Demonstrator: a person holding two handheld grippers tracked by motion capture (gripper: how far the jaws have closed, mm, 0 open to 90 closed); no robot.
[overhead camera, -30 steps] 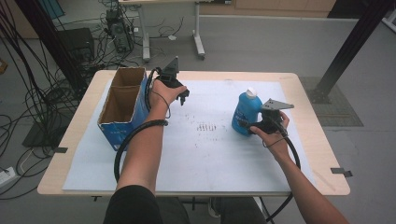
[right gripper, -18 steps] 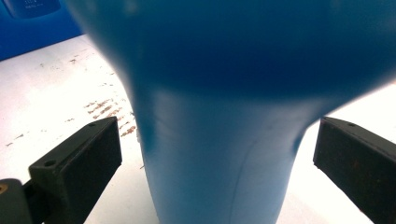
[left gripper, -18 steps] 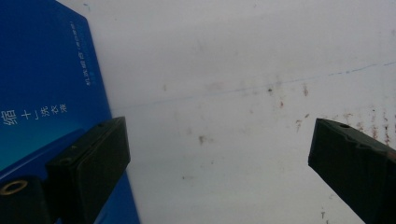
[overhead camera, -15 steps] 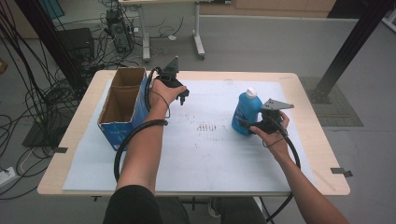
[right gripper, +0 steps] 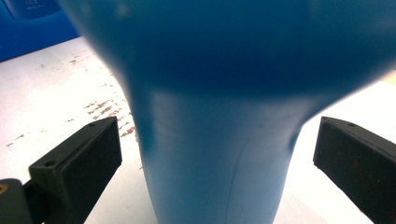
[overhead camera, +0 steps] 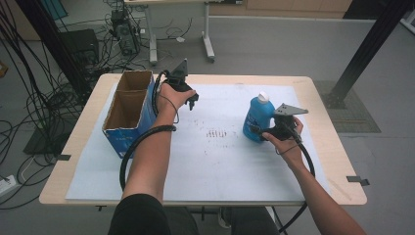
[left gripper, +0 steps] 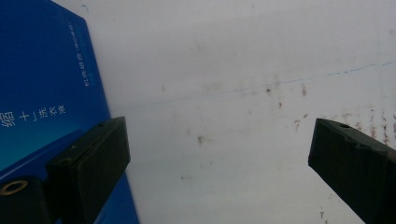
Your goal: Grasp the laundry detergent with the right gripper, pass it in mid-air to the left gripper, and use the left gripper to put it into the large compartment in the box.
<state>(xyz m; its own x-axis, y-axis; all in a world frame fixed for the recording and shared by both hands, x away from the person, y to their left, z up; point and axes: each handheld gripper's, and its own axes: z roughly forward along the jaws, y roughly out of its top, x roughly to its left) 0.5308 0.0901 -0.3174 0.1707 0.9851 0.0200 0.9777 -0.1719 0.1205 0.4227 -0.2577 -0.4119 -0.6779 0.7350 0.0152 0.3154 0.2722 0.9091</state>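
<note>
Straddling the blue bottle's [overhead camera: 258,120] handle, my right gripper [right gripper: 212,168] has its jaws spread wide, nothing clamped yet. Little has moved over the last second, so the grasp looks pending. My left gripper [left gripper: 219,158] hovers open beside the cardboard box [overhead camera: 128,111]. Its own view reveals the box's printed blue wall; the high view shows the upright bottle on the white mat [overhead camera: 215,161].

A wooden table [overhead camera: 320,105] under a white sheet [overhead camera: 220,161] stands on grey floor [overhead camera: 274,44] strewn with black cables [overhead camera: 29,107].
</note>
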